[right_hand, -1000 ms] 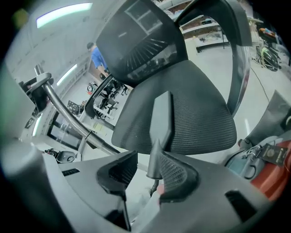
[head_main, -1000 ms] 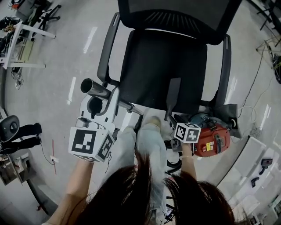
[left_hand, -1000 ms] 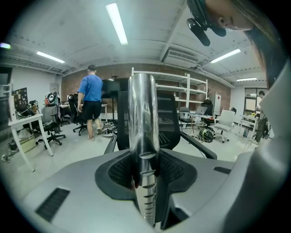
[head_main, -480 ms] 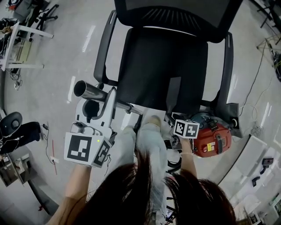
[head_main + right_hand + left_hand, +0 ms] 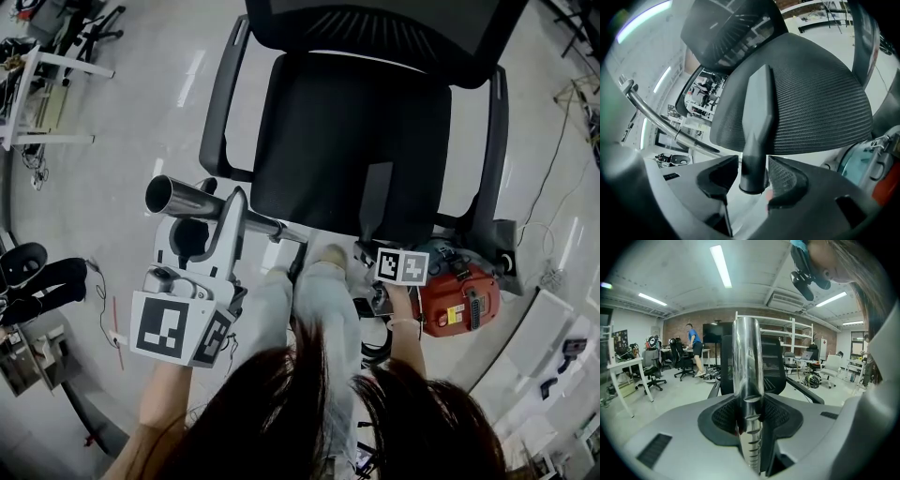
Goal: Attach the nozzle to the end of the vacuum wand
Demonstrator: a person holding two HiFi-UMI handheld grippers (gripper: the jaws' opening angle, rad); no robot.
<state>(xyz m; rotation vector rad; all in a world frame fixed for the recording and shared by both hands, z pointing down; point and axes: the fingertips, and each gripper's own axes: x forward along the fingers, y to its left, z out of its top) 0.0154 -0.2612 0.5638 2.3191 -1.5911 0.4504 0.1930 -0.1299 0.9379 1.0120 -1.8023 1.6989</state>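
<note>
left gripper (image 5: 750,427) clamps the chrome vacuum wand (image 5: 746,362), open end toward ten o'clock. right gripper (image 5: 752,176) is opening its jaws around the black crevice nozzle (image 5: 757,117), which points to twelve o'clock over the office chair seat (image 5: 820,93).

1. You're in an open-plan office or lab; strip lights (image 5: 721,266) line the ceiling; a brick wall (image 5: 717,317) closes the far end.
2. Desks (image 5: 622,364), wheeled office chairs (image 5: 652,373) and white shelving (image 5: 787,336) surround you; cables (image 5: 553,159) trail across the polished floor (image 5: 122,141).

Black mesh chair (image 5: 356,141), pale floor (image 5: 122,131); brick wall (image 5: 677,328), strip lights (image 5: 721,266)
</note>
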